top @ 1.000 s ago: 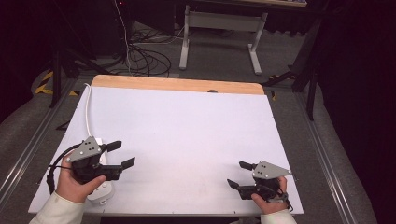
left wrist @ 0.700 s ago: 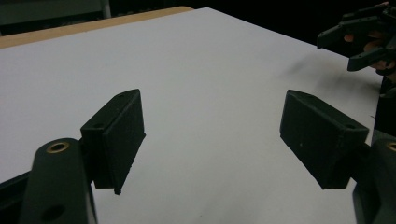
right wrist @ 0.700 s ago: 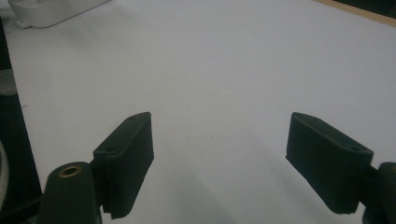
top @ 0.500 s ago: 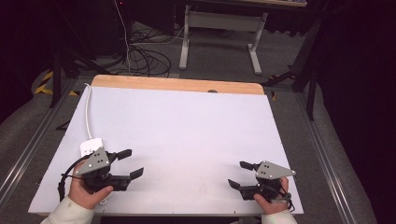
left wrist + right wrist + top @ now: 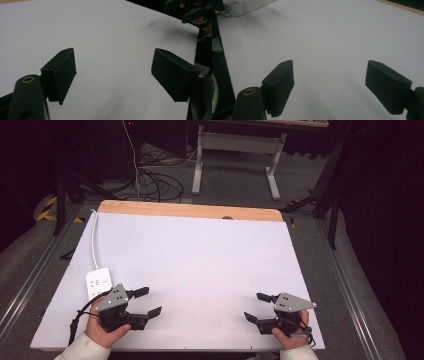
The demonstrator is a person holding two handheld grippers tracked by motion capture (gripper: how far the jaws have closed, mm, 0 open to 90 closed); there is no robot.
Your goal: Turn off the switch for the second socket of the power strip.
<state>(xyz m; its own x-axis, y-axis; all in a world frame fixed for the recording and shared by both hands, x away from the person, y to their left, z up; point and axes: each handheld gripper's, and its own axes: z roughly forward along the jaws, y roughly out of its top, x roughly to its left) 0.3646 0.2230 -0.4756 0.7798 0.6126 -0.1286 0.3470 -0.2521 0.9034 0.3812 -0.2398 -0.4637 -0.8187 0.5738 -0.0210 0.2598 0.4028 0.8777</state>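
Observation:
Two hand-held grippers hover low over a white table. My left gripper is at the front left, held in a hand, its jaws wide open and pointing right with nothing between them. At the front right my right gripper is also open and empty, pointing left. A white power strip lies just behind the left gripper, its white cable running to the table's back left corner. The other gripper appears at the top right of the left gripper view.
A wooden strip edges the table's far side. Beyond it are tangled cables on the floor and a metal desk frame. Metal rails run along both sides of the table. The power strip is at the top left of the right gripper view.
My left gripper has moved to the right and nearer the front edge, uncovering the power strip behind it. The right gripper has hardly moved.

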